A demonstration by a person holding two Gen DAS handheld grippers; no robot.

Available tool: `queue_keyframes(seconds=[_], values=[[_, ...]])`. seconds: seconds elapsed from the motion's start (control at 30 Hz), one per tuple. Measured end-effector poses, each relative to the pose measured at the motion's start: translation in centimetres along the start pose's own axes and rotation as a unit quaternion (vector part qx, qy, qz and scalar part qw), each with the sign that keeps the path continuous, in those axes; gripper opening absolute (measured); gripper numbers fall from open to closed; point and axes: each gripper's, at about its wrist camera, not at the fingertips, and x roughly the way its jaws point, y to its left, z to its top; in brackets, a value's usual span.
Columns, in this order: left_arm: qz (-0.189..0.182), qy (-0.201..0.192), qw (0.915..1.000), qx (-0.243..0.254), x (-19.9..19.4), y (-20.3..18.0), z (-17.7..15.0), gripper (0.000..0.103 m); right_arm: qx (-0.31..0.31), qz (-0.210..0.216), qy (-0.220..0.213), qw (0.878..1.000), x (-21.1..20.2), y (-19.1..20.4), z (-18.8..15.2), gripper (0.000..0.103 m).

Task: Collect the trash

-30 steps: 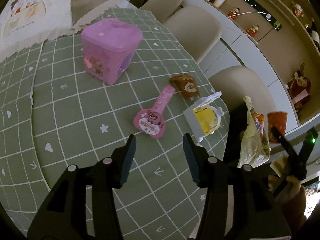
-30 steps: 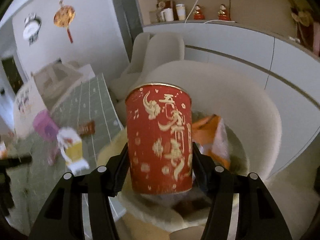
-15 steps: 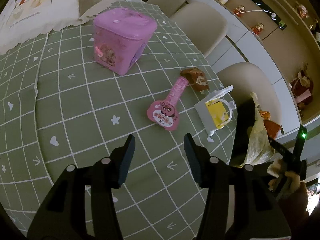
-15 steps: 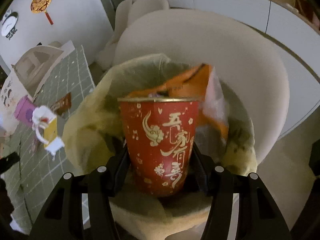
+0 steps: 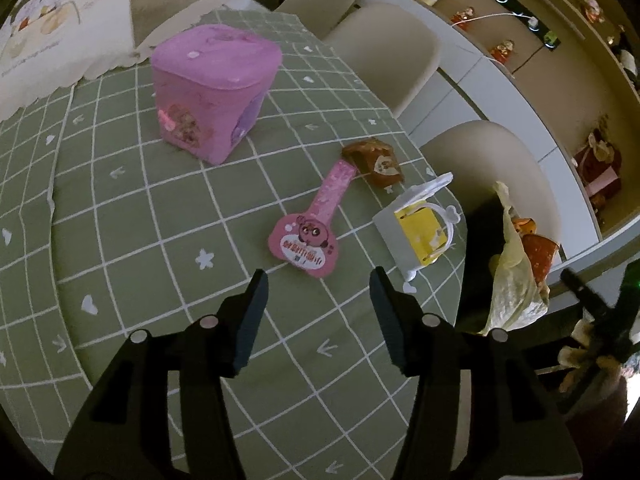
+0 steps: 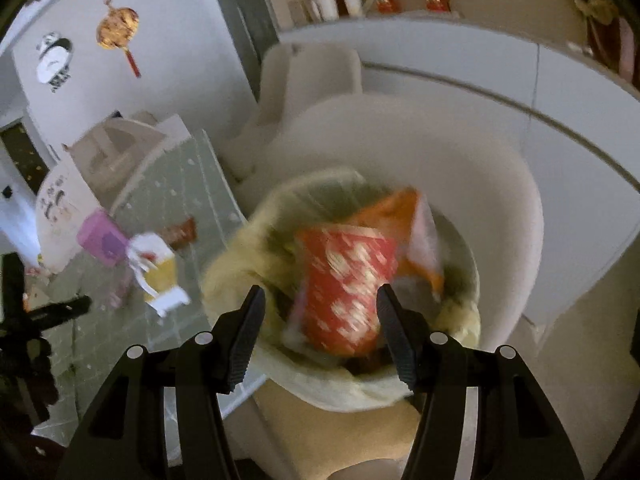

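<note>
While our left gripper (image 5: 316, 292) hovers wide over the table (image 5: 132, 240), our right gripper (image 6: 320, 308) gapes above the red cup (image 6: 344, 284) in the bin bag (image 6: 240, 276).

Counter (image 5: 120, 208): green cloth cover, matt, white grid print. Pink box (image 5: 212, 92): smooth plastic, dull sheen. Pink wrapper (image 5: 308, 236): flat, glossy printed film. Red cup (image 6: 344, 288): printed paper, blurred. Bag (image 6: 248, 264): thin yellowish crinkled plastic. Left gripper (image 5: 316, 312): matt black plastic, ribbed pads.

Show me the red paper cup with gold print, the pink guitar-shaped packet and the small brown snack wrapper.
Red paper cup (image 6: 344, 288), right wrist view, printed side wall.
Pink guitar-shaped packet (image 5: 306, 240), left wrist view, round body.
Brown snack wrapper (image 5: 376, 162), left wrist view, middle.
</note>
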Motion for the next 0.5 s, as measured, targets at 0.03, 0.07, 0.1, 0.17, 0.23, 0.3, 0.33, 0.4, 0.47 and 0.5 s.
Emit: queue_keyframes(seconds=[0.03, 0.07, 0.1, 0.17, 0.23, 0.3, 0.33, 0.4, 0.47, 0.5], values=[[0.001, -0.006, 0.9999, 0.01, 0.1, -0.2, 0.0, 0.052, -0.004, 0.012, -0.008, 1.0, -0.3, 0.5, 0.4, 0.055], [0.004, -0.012, 0.9997, 0.023, 0.1, -0.5, 0.1, 0.052, -0.01, 0.018, -0.016, 1.0, -0.5, 1.1, 0.7, 0.055], [0.007, -0.02, 0.999, 0.038, 0.2, -0.7, 0.1, 0.053, -0.017, 0.022, -0.024, 0.999, -0.6, 1.8, 0.9, 0.055], [0.007, -0.028, 0.9978, 0.06, 0.4, -1.0, 0.4, 0.053, -0.037, 0.037, -0.039, 0.998, -0.8, 3.4, 1.4, 0.055], [0.014, -0.04, 0.9954, 0.086, 0.7, -1.3, 0.8, 0.053, -0.057, 0.044, -0.039, 0.997, -0.2, 5.5, 2.0, 0.054], [0.022, -0.047, 0.9927, 0.109, 1.4, -1.5, 1.3, 0.053, -0.081, 0.055, -0.034, 0.995, 0.8, 7.5, 2.3, 0.054], [0.028, -0.047, 0.9919, 0.115, 1.8, -1.6, 1.5, 0.053, -0.095, 0.064, -0.025, 0.993, 1.7, 8.7, 2.6, 0.054], [0.043, -0.046, 0.9917, 0.112, 2.6, -1.4, 2.2, 0.053, -0.116, 0.076, -0.015, 0.99, 3.2, 10.3, 3.3, 0.053], [0.04, -0.045, 0.9937, 0.094, 2.7, -1.1, 2.8, 0.053, -0.137, 0.083, -0.004, 0.987, 5.3, 12.0, 4.8, 0.044], [0.039, -0.048, 0.9945, 0.084, 2.6, -1.0, 3.0, 0.053, -0.14, 0.088, 0.001, 0.986, 6.1, 12.6, 5.3, 0.042]])
